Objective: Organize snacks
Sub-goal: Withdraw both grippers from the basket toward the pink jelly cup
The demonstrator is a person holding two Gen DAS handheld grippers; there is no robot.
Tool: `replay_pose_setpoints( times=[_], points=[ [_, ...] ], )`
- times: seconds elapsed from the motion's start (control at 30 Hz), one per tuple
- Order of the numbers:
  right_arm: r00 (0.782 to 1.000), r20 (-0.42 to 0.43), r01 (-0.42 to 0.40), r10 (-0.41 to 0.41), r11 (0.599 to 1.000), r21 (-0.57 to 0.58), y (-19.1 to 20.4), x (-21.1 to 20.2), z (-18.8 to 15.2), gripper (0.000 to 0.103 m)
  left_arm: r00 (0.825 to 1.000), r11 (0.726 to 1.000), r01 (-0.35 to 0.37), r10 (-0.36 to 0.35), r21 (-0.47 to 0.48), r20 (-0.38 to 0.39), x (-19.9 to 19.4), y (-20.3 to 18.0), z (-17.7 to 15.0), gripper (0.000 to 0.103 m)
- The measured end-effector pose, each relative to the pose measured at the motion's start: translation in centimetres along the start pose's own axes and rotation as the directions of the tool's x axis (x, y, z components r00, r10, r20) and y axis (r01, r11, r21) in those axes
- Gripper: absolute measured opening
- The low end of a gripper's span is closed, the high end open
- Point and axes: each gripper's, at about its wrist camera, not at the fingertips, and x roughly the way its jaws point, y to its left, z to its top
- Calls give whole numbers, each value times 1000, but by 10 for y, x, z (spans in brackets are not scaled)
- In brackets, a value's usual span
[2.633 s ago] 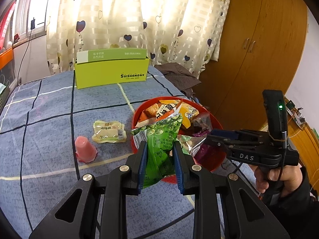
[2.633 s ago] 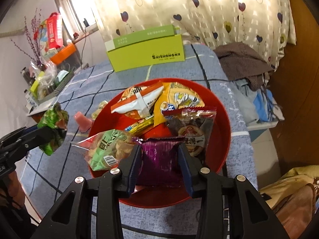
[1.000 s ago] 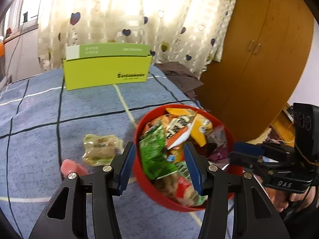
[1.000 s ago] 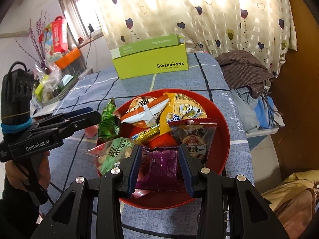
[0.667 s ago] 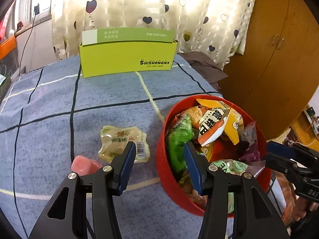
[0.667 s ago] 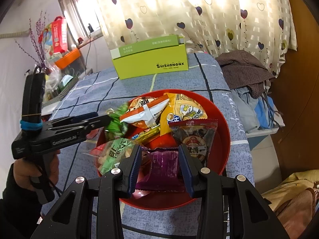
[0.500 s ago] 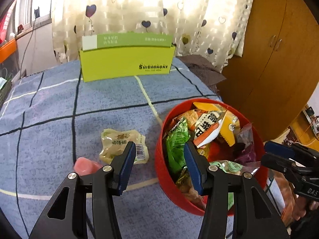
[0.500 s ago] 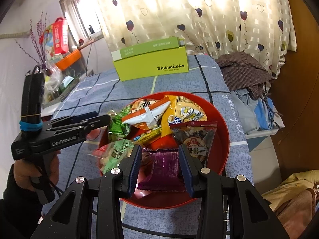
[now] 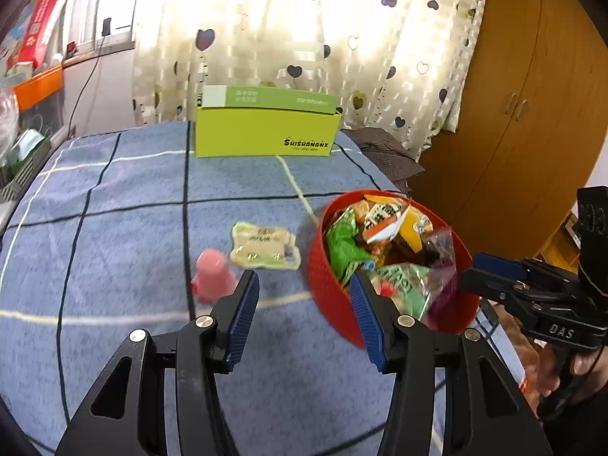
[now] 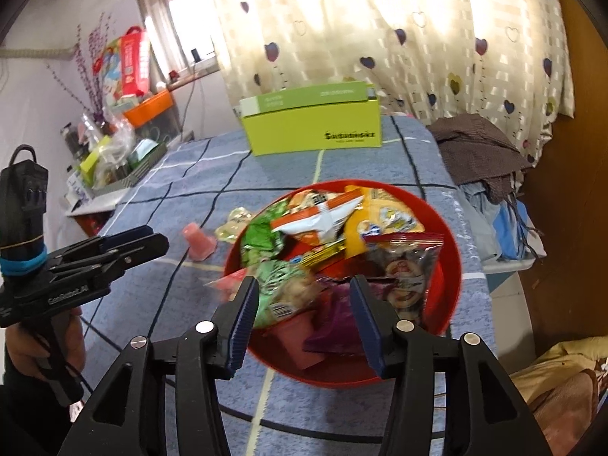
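A red bowl (image 9: 330,281) (image 10: 450,266) full of snack packets stands on the blue checked cloth. A green packet (image 9: 344,245) (image 10: 260,241) lies at its left side. A pale yellow-green packet (image 9: 262,247) (image 10: 231,226) and a pink jelly cup (image 9: 211,275) (image 10: 197,243) lie on the cloth left of the bowl. My left gripper (image 9: 304,311) (image 10: 144,241) is open and empty, just left of the bowl. My right gripper (image 10: 302,309) (image 9: 478,266) is open above the bowl's near side, over a purple packet (image 10: 334,326).
A lime-green box (image 9: 266,129) (image 10: 311,125) stands at the far end of the cloth. Brown cloth (image 10: 478,148) lies off the right edge. A wooden wardrobe (image 9: 513,114) is on the right. Cluttered shelves (image 10: 114,144) are on the left.
My left gripper let the green packet go into the bowl, then drew back to the left, empty. My right gripper has opened and lifted slightly off the purple packet.
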Motion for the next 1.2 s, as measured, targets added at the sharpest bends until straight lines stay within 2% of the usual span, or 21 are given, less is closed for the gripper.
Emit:
replay_pose_setpoints(
  times=[0.33, 0.67, 0.87, 1.2],
  points=[
    [1000, -4, -19, 19, 999, -37, 22, 1, -1, 51, 1000, 996, -31, 31, -80, 3, -21, 27, -23, 51],
    [1000, -10, -30, 29, 997, -68, 39, 4, 2, 51, 999, 994, -54, 54, -98, -4, -20, 41, -27, 51],
    [999, -23, -37, 35, 994, -104, 49, 10, 6, 51, 997, 993, -72, 70, -92, -28, -9, 50, -25, 51],
    [998, -51, -44, 37, 987, -154, 62, 29, 20, 51, 994, 996, -70, 66, -52, -87, 33, 64, -15, 51]
  ],
)
